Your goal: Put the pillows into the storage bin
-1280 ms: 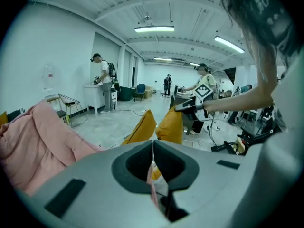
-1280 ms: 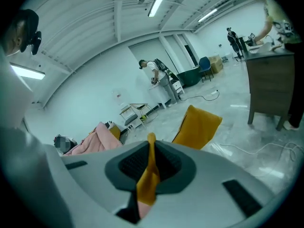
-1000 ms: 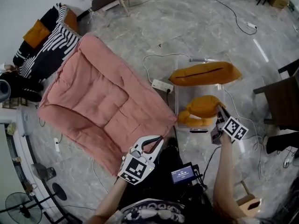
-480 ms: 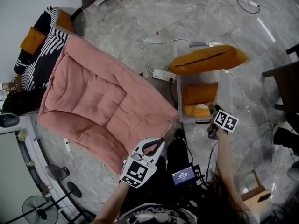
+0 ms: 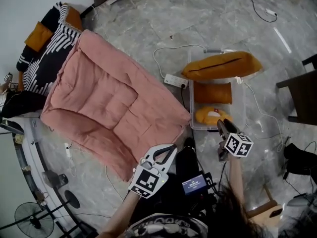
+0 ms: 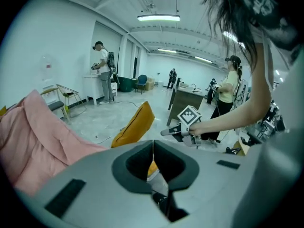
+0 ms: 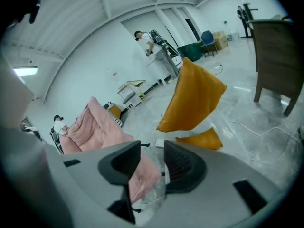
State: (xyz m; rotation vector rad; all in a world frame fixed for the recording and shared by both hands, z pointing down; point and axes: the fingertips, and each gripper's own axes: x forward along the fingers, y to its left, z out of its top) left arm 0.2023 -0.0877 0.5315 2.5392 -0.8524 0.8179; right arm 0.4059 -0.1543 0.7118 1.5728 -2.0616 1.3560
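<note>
The right claw (image 5: 221,126), jaws just opened and empty, hovers beside the clear storage bin (image 5: 240,110) holding orange pillows (image 5: 212,93). The left claw (image 5: 166,152) is closed, empty.

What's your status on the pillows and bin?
Left gripper shut, empty. Right gripper fingers just opened, nothing between them. Two orange pillows in the bin; third pillow lies across its far rim. Power strip beside bin, not blocking.

We find no text that we can read. The small screen (image 5: 194,184) shows lit characters too small to make out.
</note>
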